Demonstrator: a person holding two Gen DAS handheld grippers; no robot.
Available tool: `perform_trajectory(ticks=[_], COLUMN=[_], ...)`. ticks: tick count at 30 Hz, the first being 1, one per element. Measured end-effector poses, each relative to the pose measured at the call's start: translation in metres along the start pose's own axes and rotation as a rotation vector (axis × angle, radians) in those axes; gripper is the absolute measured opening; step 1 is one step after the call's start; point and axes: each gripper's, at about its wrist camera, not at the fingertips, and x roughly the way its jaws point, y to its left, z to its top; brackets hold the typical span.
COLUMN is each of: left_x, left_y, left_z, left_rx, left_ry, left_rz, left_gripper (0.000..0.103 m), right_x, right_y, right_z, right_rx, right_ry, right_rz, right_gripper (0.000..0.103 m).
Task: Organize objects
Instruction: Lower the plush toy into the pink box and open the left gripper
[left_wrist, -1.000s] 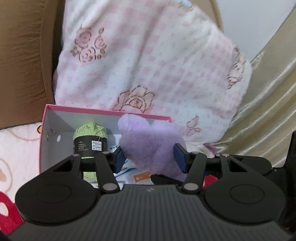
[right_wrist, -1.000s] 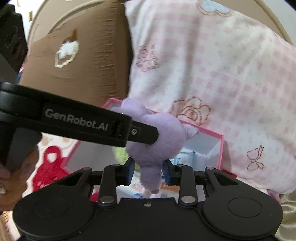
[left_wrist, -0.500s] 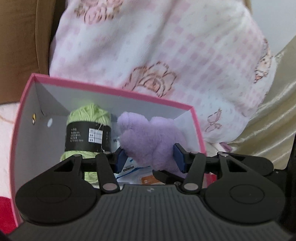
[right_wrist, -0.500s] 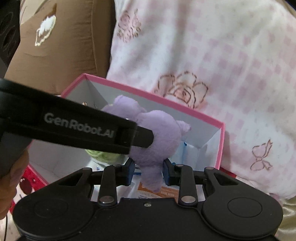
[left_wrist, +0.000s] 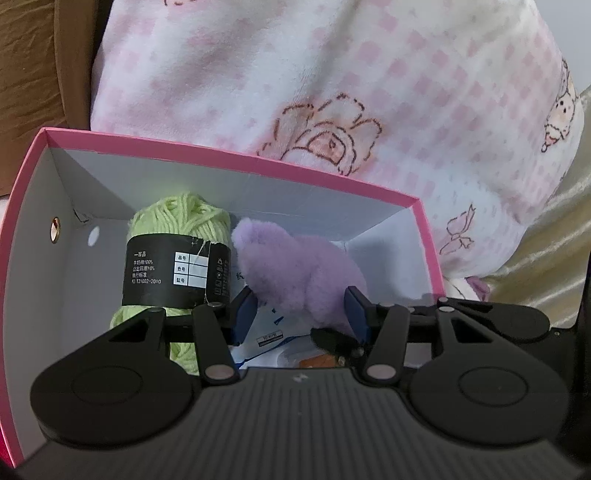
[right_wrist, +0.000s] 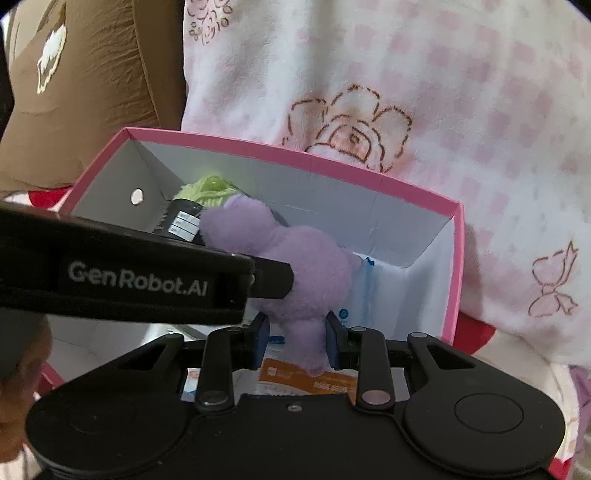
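Inside the pink box (left_wrist: 229, 157), beside the green yarn (left_wrist: 177, 266), both the left gripper (left_wrist: 299, 314) and the right gripper (right_wrist: 297, 341) squeeze the purple plush toy (left_wrist: 295, 273).

Pink checked rose blanket (left_wrist: 332, 92) beside brown cushion (right_wrist: 92, 92); gold fabric (left_wrist: 554, 236).

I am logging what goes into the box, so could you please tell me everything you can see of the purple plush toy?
The purple plush toy is a small, soft, fuzzy lilac figure with rounded lobes on top and a narrower lower part. Both grippers are shut on it: the left gripper squeezes its body, the right gripper its lower end. It is held inside the pink box, beside the green yarn ball and above paper packets; whether it touches them is unclear.
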Motion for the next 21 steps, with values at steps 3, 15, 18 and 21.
perform_trajectory(ticks=[3,15,18,21], left_x=[-0.001,0.018,0.023,0.019], left_y=[0.001,0.001,-0.005,-0.008], left_z=[0.003,-0.004,-0.004,-0.004], left_rx=[0.005,0.006,0.023,0.036], left_ry=[-0.001,0.030,0.035,0.038], left_rz=[0.009,0.047,0.055,0.057], left_gripper=[0.052,0.037,0.037,0.037], right_x=[0.007,-0.002,-0.006,-0.015], right_y=[-0.001,0.005,0.003,0.002], right_z=[0.003,0.002,-0.003,-0.006], right_rx=[-0.005,-0.049,-0.053,-0.036], right_ry=[0.000,0.017,0.009,-0.019], right_rz=[-0.049,-0.061,-0.063,-0.052], right_gripper=[0.026,0.025,0.025,0.025])
